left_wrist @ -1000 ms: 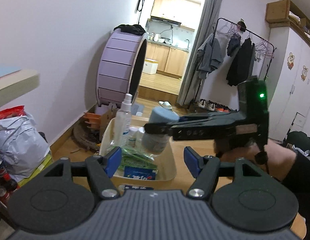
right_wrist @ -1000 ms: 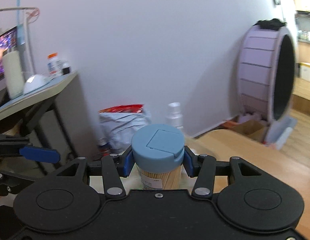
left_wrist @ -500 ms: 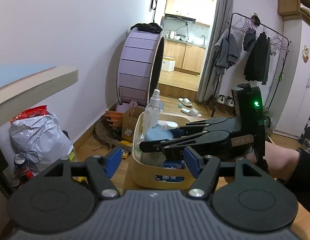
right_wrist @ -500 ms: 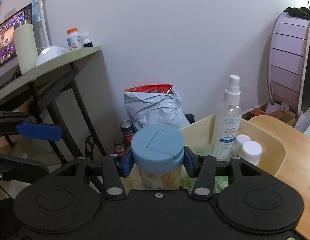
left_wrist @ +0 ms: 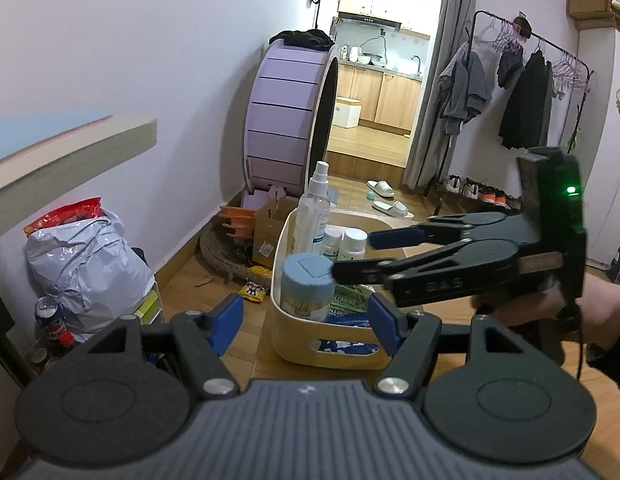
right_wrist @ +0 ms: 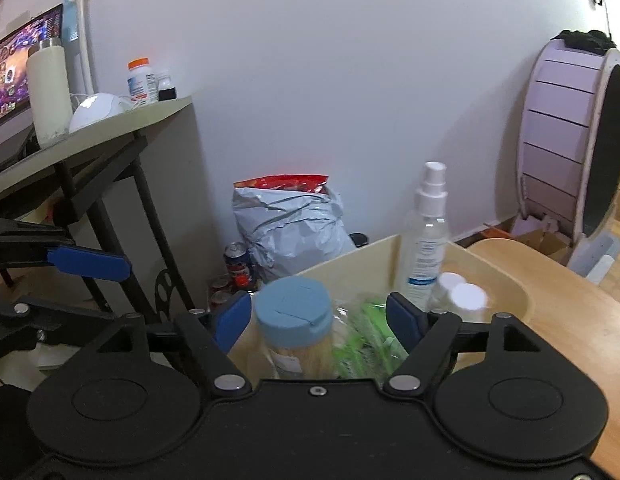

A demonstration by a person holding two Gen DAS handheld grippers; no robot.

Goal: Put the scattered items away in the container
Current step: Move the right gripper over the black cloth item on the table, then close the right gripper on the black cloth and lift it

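Released a moment ago, the jar (right_wrist: pixel 294 322) now stands inside the bin (left_wrist: pixel 329 354), at its near-left corner. Right gripper (right_wrist: pixel 313 320) gapes wide and empty, freeing the jar; left gripper (left_wrist: pixel 306 320) waits open, holding nothing.

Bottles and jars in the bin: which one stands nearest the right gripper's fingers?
The blue-lidded toothpick jar, standing between the open right gripper's fingers at the yellow bin's near end. The spray bottle and two white-capped bottles stand farther back.
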